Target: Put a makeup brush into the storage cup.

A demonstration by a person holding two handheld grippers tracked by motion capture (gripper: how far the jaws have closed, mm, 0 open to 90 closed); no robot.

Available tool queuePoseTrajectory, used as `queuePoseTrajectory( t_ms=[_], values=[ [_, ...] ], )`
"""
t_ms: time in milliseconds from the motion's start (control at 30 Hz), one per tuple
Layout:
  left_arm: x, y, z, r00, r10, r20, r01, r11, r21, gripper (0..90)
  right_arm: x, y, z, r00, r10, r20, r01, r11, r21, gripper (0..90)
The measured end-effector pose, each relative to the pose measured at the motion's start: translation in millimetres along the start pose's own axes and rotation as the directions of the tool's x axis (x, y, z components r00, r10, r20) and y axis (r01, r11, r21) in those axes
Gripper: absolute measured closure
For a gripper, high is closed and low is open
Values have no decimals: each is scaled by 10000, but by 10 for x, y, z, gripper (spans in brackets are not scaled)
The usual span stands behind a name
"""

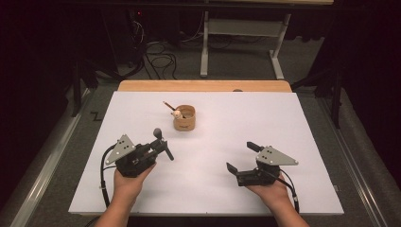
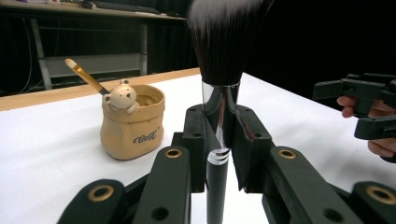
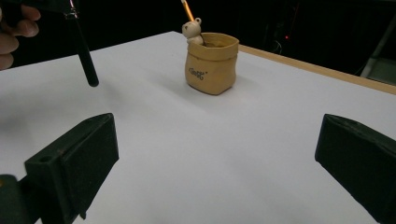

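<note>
Left gripper (image 2: 219,140): clamped on makeup brush (image 2: 219,60). Right gripper (image 1: 243,157): jaws wide, holding nothing. Tan bear pot (image 1: 184,117): far centre of white surface (image 1: 283,123).

A wooden bench (image 1: 203,85) was covered almost entirely by a white sheet (image 1: 236,137), and on the sheet, toward the far middle, stood a small tan sack-shaped pot (image 1: 184,118) with a thin stick leaning inside it.

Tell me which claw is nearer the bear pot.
Left. The left claw, shut on a makeup brush, sits just in front of the bear pot. The right claw is open, farther off on its other side.
</note>
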State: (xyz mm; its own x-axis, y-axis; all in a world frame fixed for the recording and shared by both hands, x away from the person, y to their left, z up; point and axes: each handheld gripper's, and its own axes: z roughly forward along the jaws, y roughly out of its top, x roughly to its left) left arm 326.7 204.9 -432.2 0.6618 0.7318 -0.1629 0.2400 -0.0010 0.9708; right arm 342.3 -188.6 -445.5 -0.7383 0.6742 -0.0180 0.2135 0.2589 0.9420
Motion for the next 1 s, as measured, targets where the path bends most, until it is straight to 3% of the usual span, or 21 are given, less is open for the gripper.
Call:
queuePoseTrajectory(
  t_ms=[300, 467, 767, 933, 1000],
  values=[
    [19, -7, 11, 9996, -25, -283, 25, 10000, -6, 767, -144, -141, -213, 9991, -102, 413, 97, 9999, 115, 1],
    [27, 11, 20, 9989, 5, -475, -14, 9998, -181, 767, -190, -247, -305, 9987, 69, 511, -74, 9999, 102, 1],
    [10, 58, 104, 9986, 88, -518, -96, 9999, -142, 768, -269, -329, -390, 9975, 285, 650, -286, 9996, 5, 1],
    [23, 66, 155, 9983, -167, -553, 162, 9998, -97, 768, -283, -346, -405, 9975, 343, 623, -343, 9994, -5, 1],
    [27, 82, 158, 9981, -97, -609, 94, 9999, -45, 767, -287, -345, -414, 9976, 386, 567, -387, 9993, 0, 1]
  ],
)
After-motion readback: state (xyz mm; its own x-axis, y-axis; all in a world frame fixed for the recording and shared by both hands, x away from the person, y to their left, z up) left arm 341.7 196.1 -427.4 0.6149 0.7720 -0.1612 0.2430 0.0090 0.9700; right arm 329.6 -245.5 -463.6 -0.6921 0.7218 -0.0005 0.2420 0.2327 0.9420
